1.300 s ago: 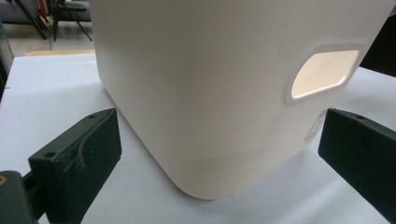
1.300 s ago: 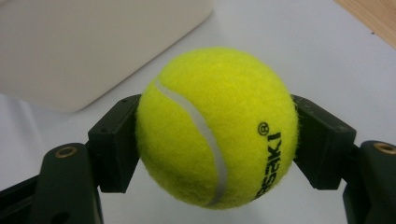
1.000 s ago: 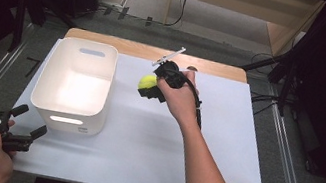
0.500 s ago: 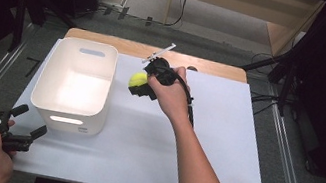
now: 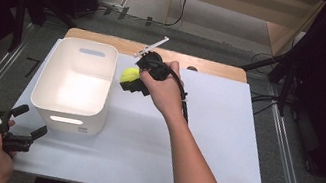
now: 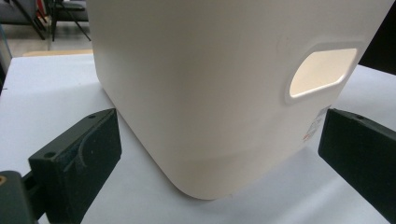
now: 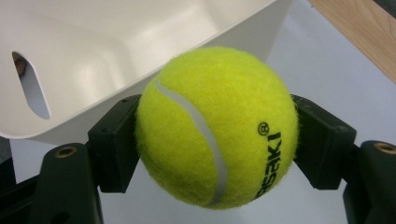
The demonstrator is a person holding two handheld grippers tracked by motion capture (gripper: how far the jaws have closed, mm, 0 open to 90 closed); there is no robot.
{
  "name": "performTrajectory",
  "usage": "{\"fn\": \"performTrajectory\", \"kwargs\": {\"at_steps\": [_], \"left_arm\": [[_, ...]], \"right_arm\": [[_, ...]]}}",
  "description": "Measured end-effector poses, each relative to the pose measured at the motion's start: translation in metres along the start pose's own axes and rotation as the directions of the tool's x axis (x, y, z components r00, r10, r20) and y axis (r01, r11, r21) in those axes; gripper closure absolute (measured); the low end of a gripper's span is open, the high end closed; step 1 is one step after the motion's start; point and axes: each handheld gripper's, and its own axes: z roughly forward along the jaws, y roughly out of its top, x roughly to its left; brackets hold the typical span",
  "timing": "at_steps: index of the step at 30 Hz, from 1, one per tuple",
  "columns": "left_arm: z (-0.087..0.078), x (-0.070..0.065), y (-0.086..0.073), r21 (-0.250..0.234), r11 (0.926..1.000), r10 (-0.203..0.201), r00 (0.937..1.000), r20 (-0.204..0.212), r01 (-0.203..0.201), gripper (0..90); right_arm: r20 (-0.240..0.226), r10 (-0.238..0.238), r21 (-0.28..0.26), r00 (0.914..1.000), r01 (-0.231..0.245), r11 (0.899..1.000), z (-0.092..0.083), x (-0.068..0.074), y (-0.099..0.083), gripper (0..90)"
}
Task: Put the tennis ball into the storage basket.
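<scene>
A yellow tennis ball [image 5: 129, 75] [image 7: 217, 126] is clamped between the black jaws of my right gripper [image 5: 131, 80], which hangs in the air just right of the white bin's [image 5: 76, 84] right rim. In the right gripper view the bin's [image 7: 107, 51] inside shows behind the ball. My left gripper [image 5: 22, 128] sits at the table's near left corner, open, its jaws pointing at the bin's near wall [image 6: 224, 93] with nothing between them.
A white sheet [image 5: 205, 129] covers the table; a wooden strip [image 5: 206, 64] runs along its far edge. A cable trails from the right gripper along the forearm. Metal rails flank the table on both sides.
The right gripper has carried the ball leftward and slightly up, from mid-table to beside the bin's right rim. The left gripper has not moved.
</scene>
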Motion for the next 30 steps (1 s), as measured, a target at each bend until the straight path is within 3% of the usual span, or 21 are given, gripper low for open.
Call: {"fn": "performTrajectory", "kwargs": {"at_steps": [30], "left_arm": [[0.0, 0.0, 0.0, -0.001, 1.0, -0.001, 1.0, 0.004, 0.001, 0.0]], "right_arm": [[-0.035, -0.086, -0.014, 0.9957, 0.086, 0.996, 0.011, 0.03, 0.039, 23.7]]}}
